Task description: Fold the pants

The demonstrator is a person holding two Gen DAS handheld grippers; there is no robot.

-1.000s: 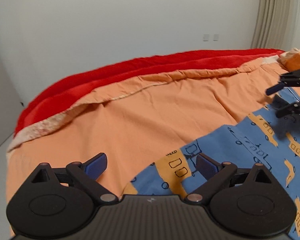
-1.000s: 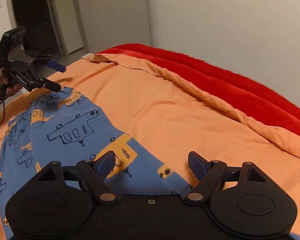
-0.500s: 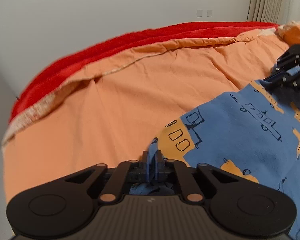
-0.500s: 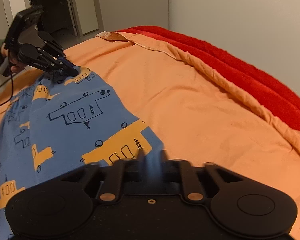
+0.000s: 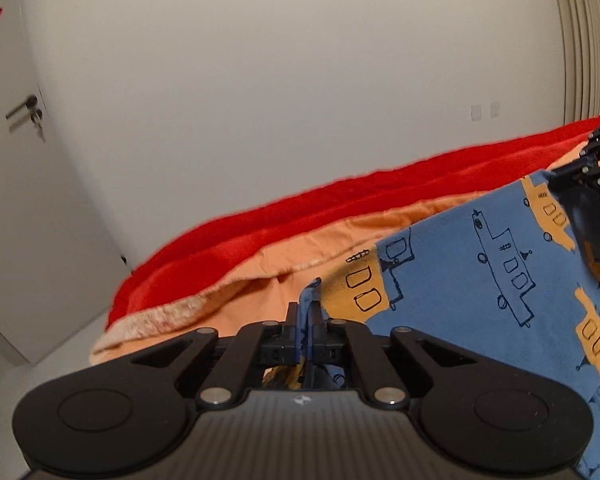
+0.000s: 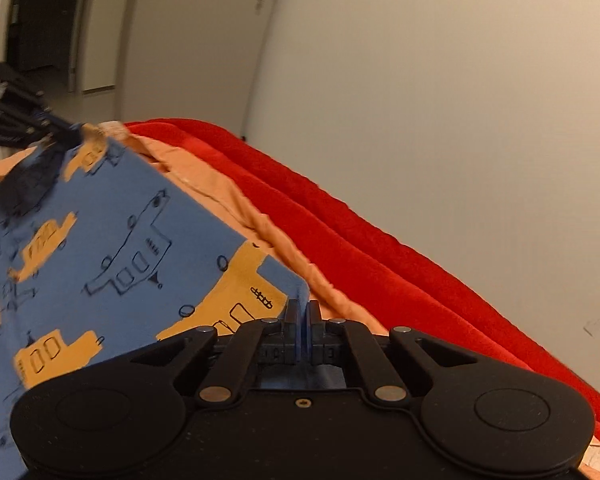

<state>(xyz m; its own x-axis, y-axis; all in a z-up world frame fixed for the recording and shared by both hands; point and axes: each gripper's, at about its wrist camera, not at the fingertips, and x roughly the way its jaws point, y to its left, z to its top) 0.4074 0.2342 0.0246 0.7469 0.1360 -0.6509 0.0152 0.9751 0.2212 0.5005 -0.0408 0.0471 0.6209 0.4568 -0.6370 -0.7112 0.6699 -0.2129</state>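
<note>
Pants (image 5: 480,264) lifted off bed | left claw (image 5: 305,322) clamped on corner | right claw (image 6: 303,320) clamped opposite corner

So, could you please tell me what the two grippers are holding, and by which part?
Both hold the blue pants: the left gripper and right gripper each pinch a corner of one fabric edge, which is stretched between them.

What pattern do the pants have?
The pants are blue with orange vehicles and dark outline drawings of vehicles, shown best in the right wrist view.
</note>
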